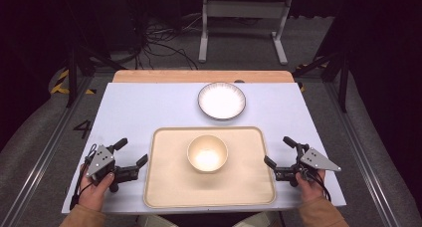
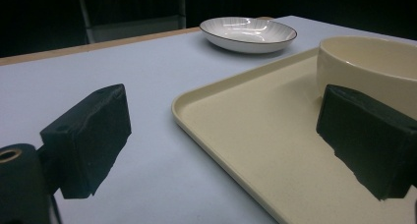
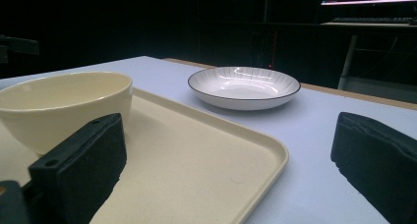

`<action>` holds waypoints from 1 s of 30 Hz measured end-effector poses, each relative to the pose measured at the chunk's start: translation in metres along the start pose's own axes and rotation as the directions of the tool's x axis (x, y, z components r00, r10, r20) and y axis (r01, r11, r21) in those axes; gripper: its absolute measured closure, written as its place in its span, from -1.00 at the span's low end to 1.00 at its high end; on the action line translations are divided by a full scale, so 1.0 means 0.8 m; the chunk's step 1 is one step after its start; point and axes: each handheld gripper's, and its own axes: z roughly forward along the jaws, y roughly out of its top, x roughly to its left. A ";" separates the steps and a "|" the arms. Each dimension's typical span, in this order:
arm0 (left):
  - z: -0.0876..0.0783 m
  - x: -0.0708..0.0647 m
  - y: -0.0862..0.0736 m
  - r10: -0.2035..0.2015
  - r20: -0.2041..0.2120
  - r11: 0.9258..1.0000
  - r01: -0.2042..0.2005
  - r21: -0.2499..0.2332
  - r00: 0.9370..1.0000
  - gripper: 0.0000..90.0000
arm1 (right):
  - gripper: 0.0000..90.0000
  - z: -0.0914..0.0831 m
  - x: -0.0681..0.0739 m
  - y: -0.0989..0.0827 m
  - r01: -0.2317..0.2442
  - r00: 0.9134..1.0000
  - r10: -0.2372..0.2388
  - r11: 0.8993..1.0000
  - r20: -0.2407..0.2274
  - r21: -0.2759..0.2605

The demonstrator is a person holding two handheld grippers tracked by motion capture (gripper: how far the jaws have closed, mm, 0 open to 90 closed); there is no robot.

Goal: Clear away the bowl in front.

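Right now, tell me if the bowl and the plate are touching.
Apart. The high view shows the bowl on the tray and the plate beyond it on the table, with the tray's rim and bare table between them.

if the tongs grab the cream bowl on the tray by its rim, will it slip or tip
The cream bowl looks glazed and glossy, so hard jaws may slip on its rim. Its wall looks thick, so it is probably stiff and fairly heavy. It sits upright on the flat tray, so a push would likely slide it rather than tip it.
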 end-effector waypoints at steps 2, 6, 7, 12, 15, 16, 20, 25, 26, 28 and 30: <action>0.002 -0.001 -0.001 0.003 -0.004 1.000 -0.003 0.015 1.000 -0.85 | -0.99 0.000 0.000 0.000 0.000 1.000 0.000 1.000 -0.001 0.000; 0.002 -0.001 -0.002 0.007 0.002 1.000 -0.007 0.012 1.000 -0.85 | -0.99 0.000 0.000 0.000 -0.001 1.000 0.001 1.000 -0.001 -0.002; 0.002 -0.001 -0.002 0.002 0.004 1.000 -0.002 0.015 1.000 -0.86 | -0.99 0.000 0.000 0.000 -0.001 1.000 0.001 1.000 -0.001 -0.002; 0.004 0.000 -0.002 0.016 0.029 1.000 -0.017 0.025 0.999 -0.97 | -0.99 -0.001 0.001 0.000 0.002 1.000 -0.002 1.000 0.003 -0.009; 0.004 0.000 -0.001 0.018 0.033 0.999 -0.019 0.029 0.999 -0.98 | -0.99 -0.001 0.001 -0.001 0.003 1.000 -0.003 1.000 0.003 -0.011; 0.004 -0.002 -0.002 0.026 0.024 0.999 -0.027 0.027 0.999 -0.99 | -0.99 -0.001 0.001 -0.001 0.007 1.000 -0.007 1.000 0.005 -0.010; 0.003 -0.001 -0.002 0.029 0.026 0.999 -0.030 0.027 0.999 -0.99 | -0.99 -0.002 0.001 -0.001 0.005 1.000 -0.005 1.000 0.006 -0.015; 0.002 0.001 -0.002 0.009 0.021 1.000 -0.010 0.015 1.000 -0.99 | -0.99 -0.002 0.001 -0.001 0.005 1.000 -0.005 1.000 0.008 -0.012; 0.002 0.002 -0.002 0.009 0.022 1.000 -0.009 0.011 1.000 -0.99 | -0.99 -0.002 0.001 -0.001 0.006 1.000 -0.006 1.000 0.008 -0.012; 0.002 0.002 -0.002 0.008 0.022 1.000 -0.008 0.011 1.000 -0.99 | -0.99 -0.002 0.001 -0.001 0.006 1.000 -0.006 1.000 0.009 -0.012; 0.001 0.002 -0.003 0.008 0.022 1.000 -0.008 0.010 1.000 -0.99 | -0.99 -0.002 0.001 -0.001 0.005 1.000 -0.005 1.000 0.009 -0.011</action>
